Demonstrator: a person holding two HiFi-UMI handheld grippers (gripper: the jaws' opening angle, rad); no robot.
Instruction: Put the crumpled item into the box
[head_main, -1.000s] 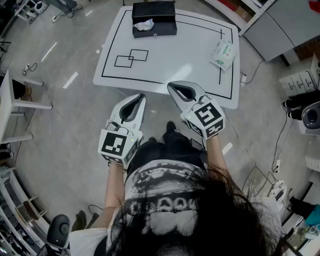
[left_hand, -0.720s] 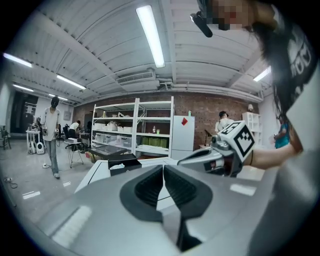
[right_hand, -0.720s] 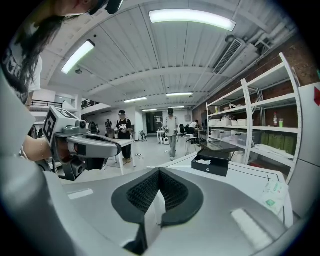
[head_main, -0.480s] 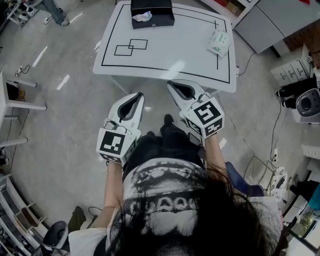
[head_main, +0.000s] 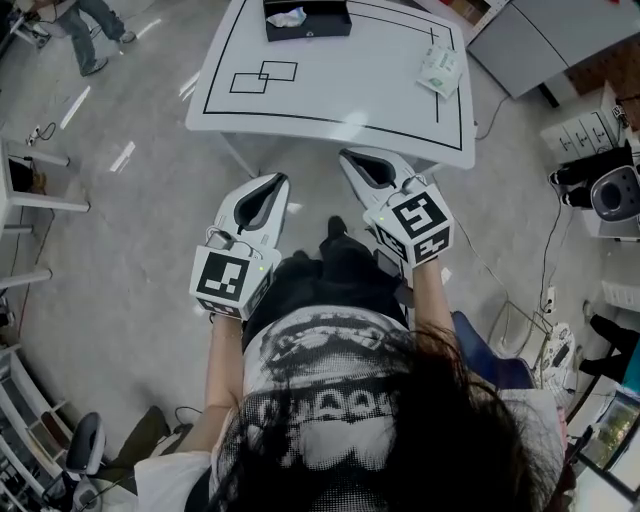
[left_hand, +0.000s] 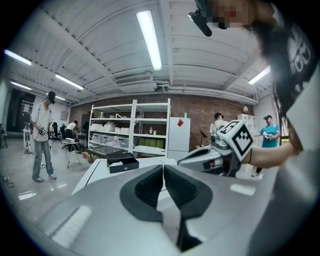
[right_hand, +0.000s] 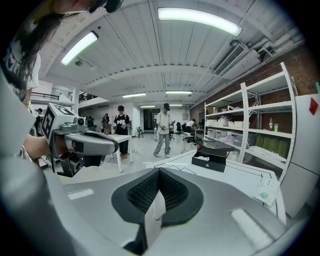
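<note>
While the person is standing short of the white rectangular table with black line markings, the crumpled white tissue-like item is lying inside the open black rectangular box at the table's far edge, towards the box's left end in the head view. The box is sitting with its long axis running left to right along that far edge, its front wall facing the person. The item is bunched up, showing no clear direction of its own. The white hand-held left gripper is hovering over the grey floor, near the table's near edge and pointing towards it. Its black padded jaws are pressing together at the tips with nothing between them. The white hand-held right gripper is hovering just beside it, its tip at the table's near edge in the head view. Its jaws are likewise meeting at the tips and gripping nothing. Both grippers are hanging well apart from the box. A white-and-green flat packet is lying near the table's right edge, well apart from the box.
</note>
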